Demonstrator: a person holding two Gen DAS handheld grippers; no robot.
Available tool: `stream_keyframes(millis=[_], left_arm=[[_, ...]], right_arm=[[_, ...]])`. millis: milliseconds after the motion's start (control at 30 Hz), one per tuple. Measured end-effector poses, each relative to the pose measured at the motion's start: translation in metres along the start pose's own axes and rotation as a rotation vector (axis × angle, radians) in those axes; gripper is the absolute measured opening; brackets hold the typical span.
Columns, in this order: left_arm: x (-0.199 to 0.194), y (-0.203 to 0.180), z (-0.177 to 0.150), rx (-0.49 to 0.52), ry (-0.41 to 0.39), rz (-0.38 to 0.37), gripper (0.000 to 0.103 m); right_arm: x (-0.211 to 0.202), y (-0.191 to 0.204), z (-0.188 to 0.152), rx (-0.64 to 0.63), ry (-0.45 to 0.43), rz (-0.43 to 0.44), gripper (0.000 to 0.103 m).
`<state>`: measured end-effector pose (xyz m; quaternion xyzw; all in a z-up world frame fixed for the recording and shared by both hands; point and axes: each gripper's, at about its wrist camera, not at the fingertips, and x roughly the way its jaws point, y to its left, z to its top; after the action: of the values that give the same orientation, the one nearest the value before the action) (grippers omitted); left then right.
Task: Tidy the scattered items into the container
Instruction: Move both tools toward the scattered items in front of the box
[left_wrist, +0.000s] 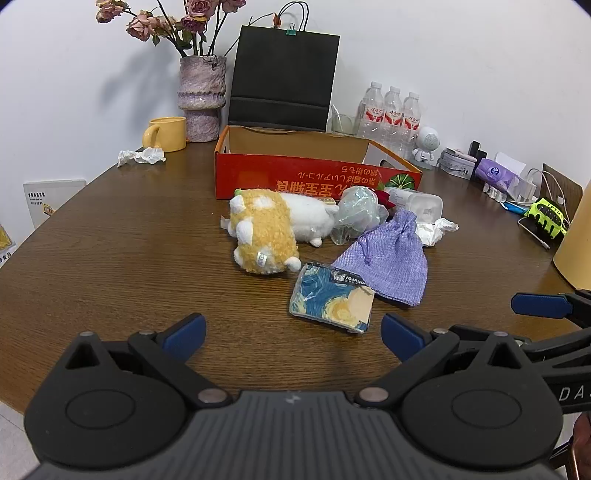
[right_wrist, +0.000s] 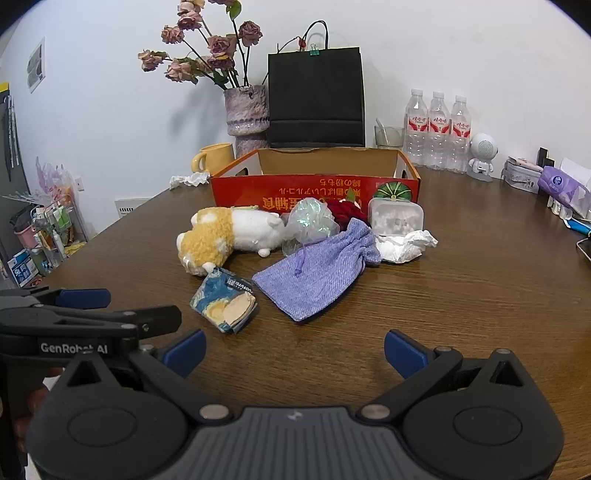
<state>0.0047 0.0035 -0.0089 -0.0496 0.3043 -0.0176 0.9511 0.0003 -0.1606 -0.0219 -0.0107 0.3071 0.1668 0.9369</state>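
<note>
An open red cardboard box (left_wrist: 314, 177) (right_wrist: 314, 188) stands mid-table. In front of it lie a yellow-and-white plush toy (left_wrist: 266, 229) (right_wrist: 221, 236), a blue painted tissue pack (left_wrist: 332, 299) (right_wrist: 225, 301), a purple drawstring pouch (left_wrist: 388, 258) (right_wrist: 317, 273), a clear iridescent bag (left_wrist: 358, 210) (right_wrist: 310, 221), a white plastic case (left_wrist: 421, 205) (right_wrist: 397, 218), a red item (right_wrist: 345, 210) and crumpled paper (left_wrist: 436, 230) (right_wrist: 404, 247). My left gripper (left_wrist: 293, 336) is open, just short of the tissue pack. My right gripper (right_wrist: 295, 352) is open, short of the pouch. Neither holds anything.
Behind the box stand a black paper bag (left_wrist: 282, 77), a vase of dried flowers (left_wrist: 201, 99), a yellow mug (left_wrist: 166, 134), a glass (left_wrist: 343, 123), three water bottles (right_wrist: 437, 129) and a small white robot figure (right_wrist: 482, 155). Tissue packs, cables and clutter crowd the right edge (left_wrist: 498, 173).
</note>
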Motion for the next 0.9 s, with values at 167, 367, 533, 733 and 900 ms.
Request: stream_keyframes(millis=[167,367,533,733,900], left_arm=[[0.0001,0.0001,-0.0001,0.0,0.0,0.0,0.103],[0.0006,0.0007,-0.0014,-0.005,-0.001,0.001,0.103],[0.0006,0.0004,-0.0019,-0.006,0.002,0.001,0.103],[0.0004,0.0006,-0.0028,-0.008,0.004,0.0,0.103],[0.0009,0.0007,-0.0033,-0.009,0.006,0.001,0.103]], right_arm=[[-0.0001,-0.0002,0.0001,0.001,0.001,0.001,0.103],[-0.0019,0.0004,0.0007,0.004,0.005,0.0,0.103],[0.0028,0.0007,-0.0052,0.003,0.007,0.002,0.103],[0.0034,0.0007,-0.0053,0.005,0.008,0.004,0.103],[0.004,0.001,-0.0076,0.004,0.01,0.005,0.103]])
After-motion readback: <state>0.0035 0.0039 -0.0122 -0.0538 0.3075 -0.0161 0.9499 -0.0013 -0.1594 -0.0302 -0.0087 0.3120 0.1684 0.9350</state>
